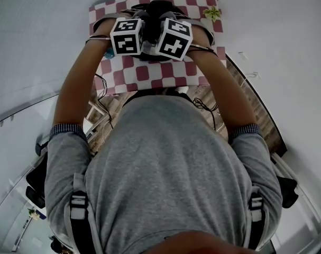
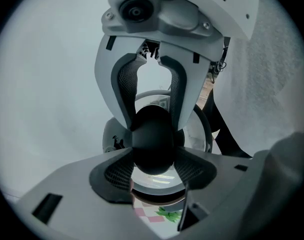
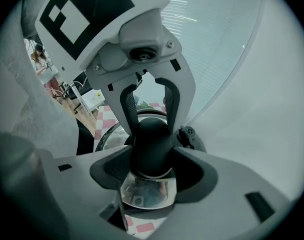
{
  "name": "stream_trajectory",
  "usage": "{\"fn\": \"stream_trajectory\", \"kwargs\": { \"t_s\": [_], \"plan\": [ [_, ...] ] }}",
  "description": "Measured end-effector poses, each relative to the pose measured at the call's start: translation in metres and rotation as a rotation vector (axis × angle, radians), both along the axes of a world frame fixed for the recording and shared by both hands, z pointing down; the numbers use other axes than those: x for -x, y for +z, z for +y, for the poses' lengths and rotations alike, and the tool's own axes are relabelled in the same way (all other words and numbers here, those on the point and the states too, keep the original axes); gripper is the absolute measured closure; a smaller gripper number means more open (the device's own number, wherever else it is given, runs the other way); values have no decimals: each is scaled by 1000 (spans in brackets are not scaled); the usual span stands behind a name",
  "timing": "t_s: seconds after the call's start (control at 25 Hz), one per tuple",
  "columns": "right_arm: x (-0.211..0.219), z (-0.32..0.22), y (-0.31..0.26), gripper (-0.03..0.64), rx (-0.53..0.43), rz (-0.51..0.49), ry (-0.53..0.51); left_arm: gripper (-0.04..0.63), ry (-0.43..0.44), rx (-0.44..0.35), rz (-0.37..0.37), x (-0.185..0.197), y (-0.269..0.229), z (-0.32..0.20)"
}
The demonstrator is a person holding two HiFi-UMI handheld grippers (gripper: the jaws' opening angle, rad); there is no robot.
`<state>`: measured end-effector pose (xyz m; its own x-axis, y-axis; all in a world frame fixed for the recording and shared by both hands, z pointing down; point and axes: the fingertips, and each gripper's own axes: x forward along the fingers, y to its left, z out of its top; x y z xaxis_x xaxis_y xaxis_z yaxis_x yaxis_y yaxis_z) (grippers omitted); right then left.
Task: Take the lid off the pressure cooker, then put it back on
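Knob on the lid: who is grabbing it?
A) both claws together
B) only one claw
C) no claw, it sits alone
A: the left claw and the right claw each have their pads pressed on the black knob, and each gripper view shows the other claw clamped on it from the far side.

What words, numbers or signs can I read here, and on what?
No readable text anywhere.
Left cube and right cube: black-and-white square patterns only, no letters or digits.
White board far behind, in the right gripper view: too small to read.
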<state>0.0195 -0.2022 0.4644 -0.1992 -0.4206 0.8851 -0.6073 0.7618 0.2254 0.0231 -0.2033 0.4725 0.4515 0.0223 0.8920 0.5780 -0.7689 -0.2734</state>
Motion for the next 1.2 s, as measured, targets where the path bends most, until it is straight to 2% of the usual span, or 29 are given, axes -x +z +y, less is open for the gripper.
{"fn": "stream_trajectory", "kwargs": {
  "t_s": [0.64, 1.2],
  "plan": [
    [32, -32, 12, 351, 19, -28, 139, 318, 133, 48, -35, 34, 9, -31],
    [33, -44, 38, 353, 62, -5, 222, 318, 226, 79, -32, 34, 31, -42]
  ]
}}
